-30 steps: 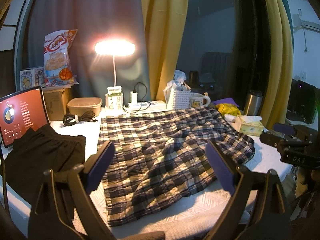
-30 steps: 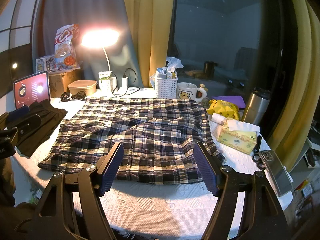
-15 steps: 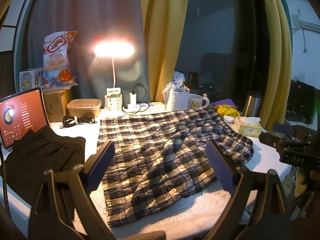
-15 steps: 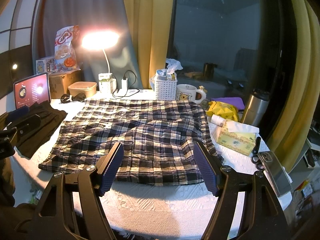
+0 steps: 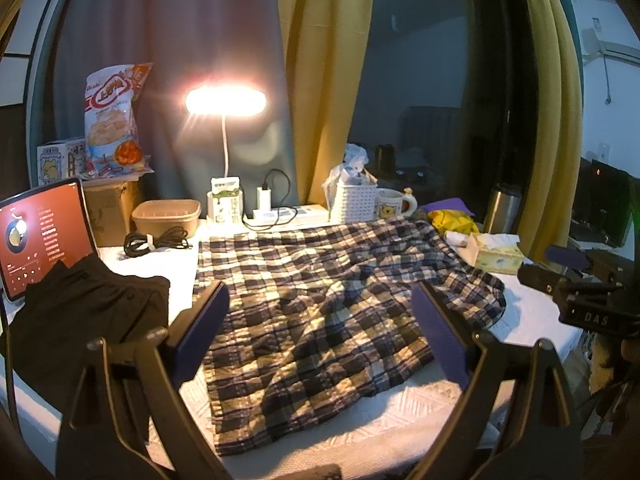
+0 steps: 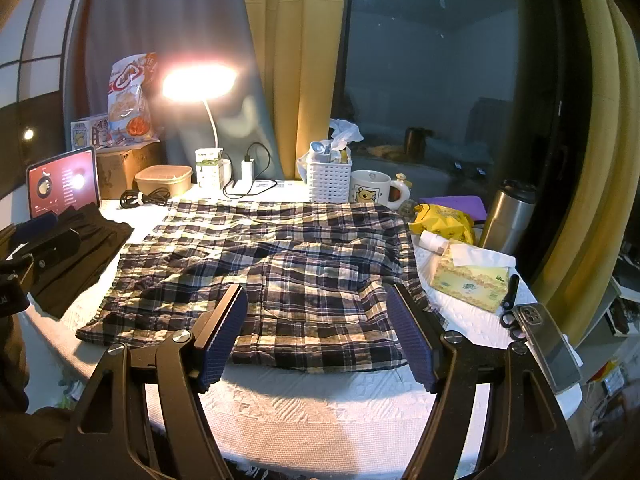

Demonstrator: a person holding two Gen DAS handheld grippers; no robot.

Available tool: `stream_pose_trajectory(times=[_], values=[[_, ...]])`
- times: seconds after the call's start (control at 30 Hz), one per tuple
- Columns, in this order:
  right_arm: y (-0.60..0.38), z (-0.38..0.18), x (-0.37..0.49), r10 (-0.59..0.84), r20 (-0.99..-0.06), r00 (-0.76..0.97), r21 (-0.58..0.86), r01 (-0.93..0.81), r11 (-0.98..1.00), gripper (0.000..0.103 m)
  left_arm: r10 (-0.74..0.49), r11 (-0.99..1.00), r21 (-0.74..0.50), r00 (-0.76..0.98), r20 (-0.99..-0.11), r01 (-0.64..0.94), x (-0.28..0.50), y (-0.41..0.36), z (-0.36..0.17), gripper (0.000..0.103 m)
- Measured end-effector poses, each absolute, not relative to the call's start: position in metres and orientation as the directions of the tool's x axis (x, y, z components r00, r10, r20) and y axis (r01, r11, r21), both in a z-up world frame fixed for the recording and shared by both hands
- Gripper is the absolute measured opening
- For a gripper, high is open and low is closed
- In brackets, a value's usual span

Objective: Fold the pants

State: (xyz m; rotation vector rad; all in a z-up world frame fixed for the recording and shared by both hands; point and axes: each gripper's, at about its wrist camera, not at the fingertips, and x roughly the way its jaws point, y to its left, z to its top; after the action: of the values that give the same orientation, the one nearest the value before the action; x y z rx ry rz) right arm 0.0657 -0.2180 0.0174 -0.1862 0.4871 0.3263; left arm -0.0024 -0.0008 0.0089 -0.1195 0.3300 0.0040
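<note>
Plaid pants [image 5: 320,296] [image 6: 280,272] lie spread and wrinkled across the white-covered table [image 6: 320,404], with one layer folded over toward the right side. My left gripper [image 5: 320,328] hovers open above the near left part of the cloth, nothing between its blue pads [image 5: 200,332]. My right gripper [image 6: 318,336] hangs open over the near edge of the pants, holding nothing. Each gripper shows at the edge of the other's view: the right one [image 5: 580,296], the left one [image 6: 36,248]. A black garment [image 5: 80,316] [image 6: 76,244] lies folded at the table's left end.
Along the back stand a lit desk lamp [image 5: 226,102], a tablet [image 5: 40,240], a brown box with a snack bag [image 5: 112,120], a container [image 5: 166,216], a cable coil [image 5: 156,240], a white basket [image 6: 330,176] and a mug [image 6: 372,192]. At right lie a tissue box [image 6: 472,280], scissors [image 6: 510,308], a phone [image 6: 548,344] and a steel tumbler [image 6: 508,216].
Both grippers have drifted slightly; the scene sits a little lower in each view. The pants have not moved and both grippers stay open.
</note>
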Motion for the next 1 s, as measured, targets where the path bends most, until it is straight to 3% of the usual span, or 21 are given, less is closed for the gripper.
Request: stream_pose_trajectory(times=[0.3,0.6,1.0], values=[[-0.218,0.018,0.066,0.262,-0.487,0.833,-0.1,-0.351,0.931,0.075,-0.013,0.993,-0.113,0.96,-0.279,-0.02,-0.004,0.0,0.01,0.093],[-0.223,0.013,0.072,0.25,-0.498,0.83,-0.1,-0.342,0.934,0.075,-0.016,0.989,-0.142,0.923,-0.385,-0.042,0.005,0.007,-0.003,0.093],[-0.263,-0.045,0.135,0.109,-0.606,0.788,-0.132,-0.235,0.963,0.075,0.015,0.98,-0.145,0.773,-0.635,-0.138,0.055,0.043,-0.094,0.093]])
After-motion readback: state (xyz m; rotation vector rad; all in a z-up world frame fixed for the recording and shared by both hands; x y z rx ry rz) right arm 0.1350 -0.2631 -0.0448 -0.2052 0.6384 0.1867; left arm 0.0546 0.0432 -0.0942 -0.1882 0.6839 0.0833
